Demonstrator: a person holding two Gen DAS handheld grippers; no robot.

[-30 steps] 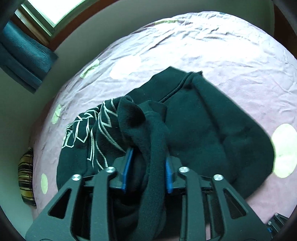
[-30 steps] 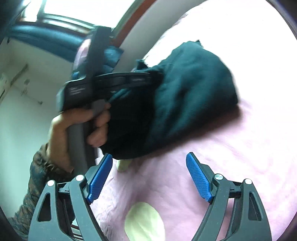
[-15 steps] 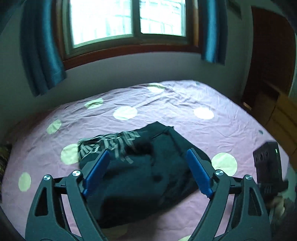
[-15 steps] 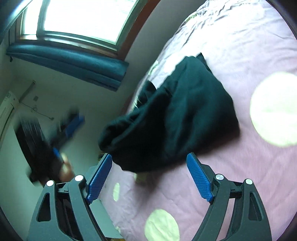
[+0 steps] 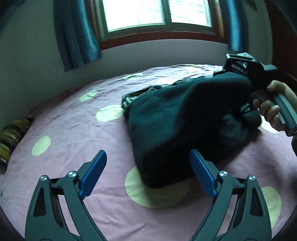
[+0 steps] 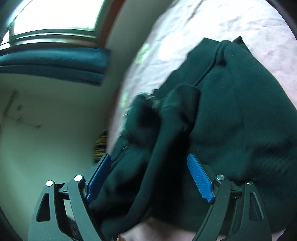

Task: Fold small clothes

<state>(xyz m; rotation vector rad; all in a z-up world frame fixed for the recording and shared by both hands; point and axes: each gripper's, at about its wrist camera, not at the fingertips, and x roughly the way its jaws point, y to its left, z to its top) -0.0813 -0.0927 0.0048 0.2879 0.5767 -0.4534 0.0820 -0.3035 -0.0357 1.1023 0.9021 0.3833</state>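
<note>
— Blue pads on my left gripper (image 5: 148,173) stand far apart and the jaws are opening further; nothing sits between them but the bedsheet (image 5: 78,133), pink with pale round dots.

— And the garment?

— Dark green garment (image 5: 178,126) lies bunched on the sheet, just beyond my left jaws and a little toward my right side. Its near corner covers part of a pale dot (image 5: 154,194) straight ahead of the pads, but the pads do not touch the cloth. A striped or printed part (image 5: 130,98) peeks out at the garment's far edge.

— What about your other hand?

— My right gripper (image 6: 149,178) also has its jaws spread wide. A thick fold of the garment (image 6: 232,115) hangs between them, yet the blue pads stand clear of it on both sides, so I am not pinching it. From the left view, my right hand (image 5: 276,105) wraps the handle at the garment's right end, and the tool's head is buried in the cloth there.

— Anything around the garment?

— Beyond it, past the far edge of the bed, a wall with a window (image 5: 157,16) and teal curtains (image 5: 78,37). Far off to the garment's left, at the sheet's edge, sits something with yellow and dark stripes (image 5: 11,137); I cannot tell what it is.
</note>
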